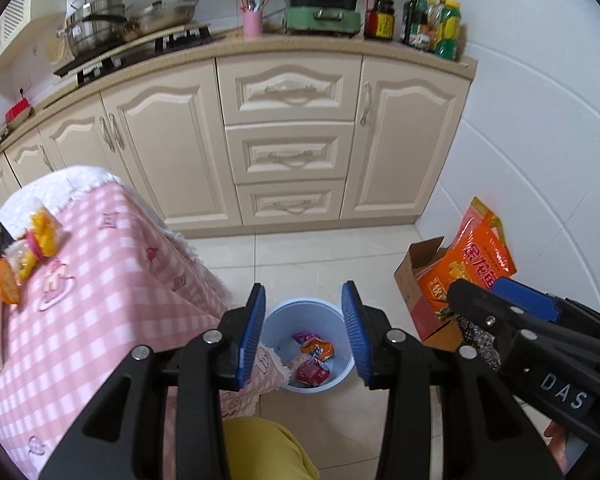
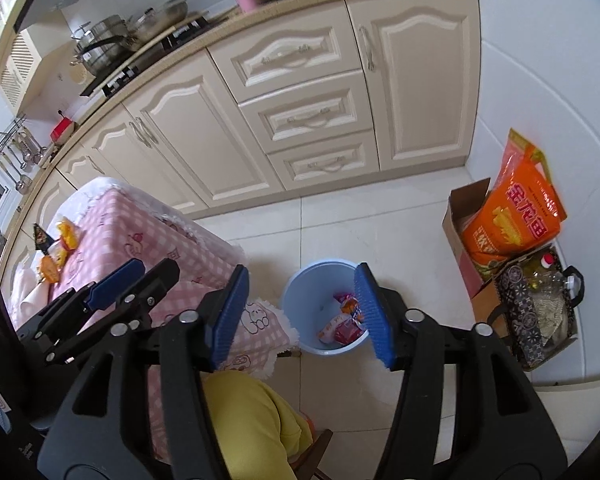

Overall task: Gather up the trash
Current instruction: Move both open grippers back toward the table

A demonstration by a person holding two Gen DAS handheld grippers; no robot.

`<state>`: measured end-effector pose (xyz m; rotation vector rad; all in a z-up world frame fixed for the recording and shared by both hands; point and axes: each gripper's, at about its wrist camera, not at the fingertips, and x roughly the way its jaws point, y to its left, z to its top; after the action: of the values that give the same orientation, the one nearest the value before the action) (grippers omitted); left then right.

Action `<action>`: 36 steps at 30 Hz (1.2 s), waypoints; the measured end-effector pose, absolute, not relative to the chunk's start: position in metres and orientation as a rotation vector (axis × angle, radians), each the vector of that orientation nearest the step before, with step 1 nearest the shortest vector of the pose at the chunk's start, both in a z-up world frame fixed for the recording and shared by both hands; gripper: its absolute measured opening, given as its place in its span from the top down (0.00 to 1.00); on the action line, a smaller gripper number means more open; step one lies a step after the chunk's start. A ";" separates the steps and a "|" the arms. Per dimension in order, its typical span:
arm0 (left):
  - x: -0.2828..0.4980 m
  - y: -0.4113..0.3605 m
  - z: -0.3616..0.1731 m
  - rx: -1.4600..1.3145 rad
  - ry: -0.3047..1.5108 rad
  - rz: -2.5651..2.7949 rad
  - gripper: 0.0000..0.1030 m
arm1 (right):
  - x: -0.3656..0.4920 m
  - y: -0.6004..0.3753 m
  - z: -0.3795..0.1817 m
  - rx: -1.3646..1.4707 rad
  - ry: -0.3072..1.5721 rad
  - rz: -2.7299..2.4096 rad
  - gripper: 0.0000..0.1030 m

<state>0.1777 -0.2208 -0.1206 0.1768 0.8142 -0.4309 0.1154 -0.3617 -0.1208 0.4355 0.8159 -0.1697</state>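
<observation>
Crinkly foil wrappers point(image 1: 28, 256) left on the pink table point(image 1: 112, 264) look light, soft and slippery; you should pinch a flat edge. Both grippers, left point(image 1: 304, 332) and right point(image 2: 302, 314), hang empty and parted above the blue bin point(image 1: 276, 320), which already holds wrappers. The table's far end is cut off, possibly hiding more.

Both grippers are angled steeply downward, side by side. The left gripper point(image 1: 304, 332) is held with its blue-padded fingers point(image 1: 252, 336) parted, nothing between them. The right gripper point(image 2: 300, 316), seen at 3 o'clock from the left, is spread wider, likewise empty. A yellow-clad leg point(image 2: 252, 424) is seen at 6 o'clock.
</observation>
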 end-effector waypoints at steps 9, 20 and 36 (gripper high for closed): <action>0.140 -0.182 -0.077 0.141 0.703 -0.439 0.60 | 0.079 -0.332 -0.082 0.395 0.716 -0.174 0.34; 0.112 -0.112 -0.037 0.083 0.589 -0.379 0.56 | 0.063 -0.276 -0.037 0.312 0.619 -0.094 0.29; 0.111 0.019 -0.022 -0.011 0.542 -0.161 0.39 | 0.097 -0.158 -0.021 0.206 0.630 0.126 0.25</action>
<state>0.1113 0.0187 -0.0219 -0.0109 0.5416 -0.1615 0.0971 -0.1579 -0.0213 0.2061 0.6302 0.1261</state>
